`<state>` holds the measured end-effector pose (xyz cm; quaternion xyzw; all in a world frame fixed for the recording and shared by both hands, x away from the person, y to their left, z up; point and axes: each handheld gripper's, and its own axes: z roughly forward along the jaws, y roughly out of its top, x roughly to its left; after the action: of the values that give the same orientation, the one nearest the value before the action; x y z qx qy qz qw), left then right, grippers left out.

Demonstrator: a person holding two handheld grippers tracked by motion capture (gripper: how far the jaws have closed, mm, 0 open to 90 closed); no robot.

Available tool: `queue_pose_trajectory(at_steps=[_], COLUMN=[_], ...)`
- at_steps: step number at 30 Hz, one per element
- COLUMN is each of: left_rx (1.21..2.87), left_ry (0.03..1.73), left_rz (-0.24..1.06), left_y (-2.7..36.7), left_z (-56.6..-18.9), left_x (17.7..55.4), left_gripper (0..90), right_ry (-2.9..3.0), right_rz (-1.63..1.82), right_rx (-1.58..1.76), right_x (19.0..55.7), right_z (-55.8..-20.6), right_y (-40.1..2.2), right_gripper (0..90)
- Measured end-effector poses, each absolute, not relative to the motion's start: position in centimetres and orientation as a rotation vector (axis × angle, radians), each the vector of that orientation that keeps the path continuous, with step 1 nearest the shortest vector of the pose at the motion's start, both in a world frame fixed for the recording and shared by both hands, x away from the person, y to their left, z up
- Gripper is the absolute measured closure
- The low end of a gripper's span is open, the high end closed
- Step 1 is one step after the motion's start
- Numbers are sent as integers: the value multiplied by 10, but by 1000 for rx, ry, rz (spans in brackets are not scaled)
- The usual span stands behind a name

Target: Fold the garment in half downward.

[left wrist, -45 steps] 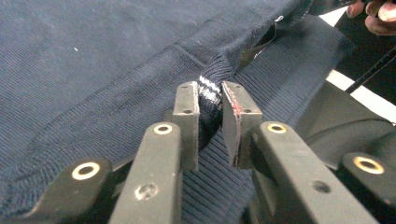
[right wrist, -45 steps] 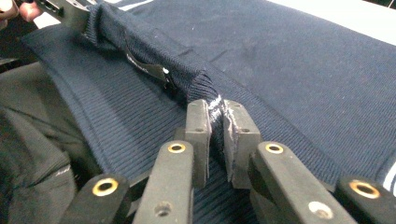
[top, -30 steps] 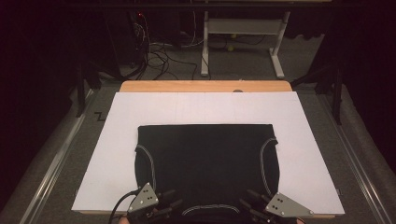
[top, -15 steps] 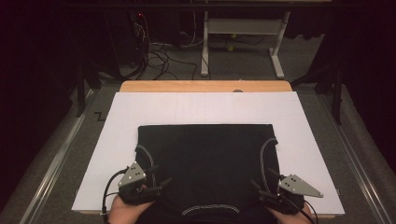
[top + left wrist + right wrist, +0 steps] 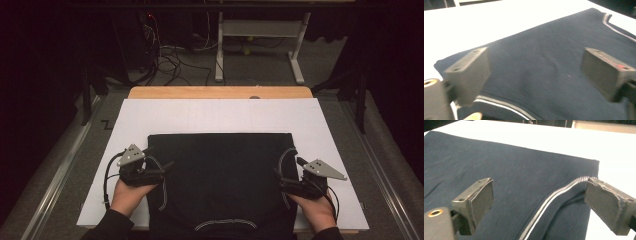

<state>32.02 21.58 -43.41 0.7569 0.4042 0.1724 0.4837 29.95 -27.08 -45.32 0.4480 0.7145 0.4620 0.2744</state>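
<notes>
A dark navy garment (image 5: 220, 175) with white-striped trim lies folded flat on the white table sheet (image 5: 220, 117). My left gripper (image 5: 162, 167) hovers at the garment's left edge; its jaws have just been opening and stand wide apart over the cloth (image 5: 544, 75), gripping nothing. At the garment's right edge is my right gripper (image 5: 282, 177), whose jaws have also just been opening, with the striped trim (image 5: 554, 197) lying below the gap, not pinched. A hand holds each gripper from the near side.
A wooden table edge (image 5: 220, 92) borders the sheet at the far side. Beyond it, on the dark floor, are cables (image 5: 165, 55) and a white metal frame (image 5: 260, 35). Grey rails (image 5: 60, 170) run along both sides of the table.
Both grippers have moved outward and forward from the garment's near hem to its left and right edges, and their jaws have gone from nearly closed to wide.
</notes>
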Motion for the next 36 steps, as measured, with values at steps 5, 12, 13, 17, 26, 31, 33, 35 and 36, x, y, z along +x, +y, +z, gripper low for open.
queue_pose_trajectory(at_steps=[5, 12, 13, 17, 26, 31, 33, 35, 36], left_rx=[1836, 1789, 1810, 1799, 1827, 1827, 1824, 1809, 1805], left_ry=[988, 974, 977, 958, 992, 1034, 1045, 1057, 1060], left_rz=[387, 386, 387, 383, 371, 374, 379, 375, 378], left_y=[212, 218, 219, 225, 235, 242, 246, 249, 250], left_z=[-434, -427, -427, -426, -431, -437, -438, -438, -439], left_x=[346, 353, 352, 344, 342, 345, 346, 346, 346], left_gripper=[0, 0, 0, 0, 0, 0, 0, 0, 0], right_ry=[1937, 1948, 1949, 1968, 2032, 2109, 2130, 2151, 2156], right_rz=[1252, 1295, 1298, 1336, 1409, 1422, 1423, 1437, 1446], right_rx=[1180, 1106, 1097, 1041, 936, 869, 845, 826, 820], right_x=[310, 311, 311, 306, 286, 274, 271, 267, 266], right_z=[-449, -438, -436, -428, -427, -436, -438, -440, -440], right_y=[-264, -239, -235, -209, -160, -133, -125, -117, -114], right_gripper=[1, 1, 1, 2, 2, 1, 1, 1, 2])
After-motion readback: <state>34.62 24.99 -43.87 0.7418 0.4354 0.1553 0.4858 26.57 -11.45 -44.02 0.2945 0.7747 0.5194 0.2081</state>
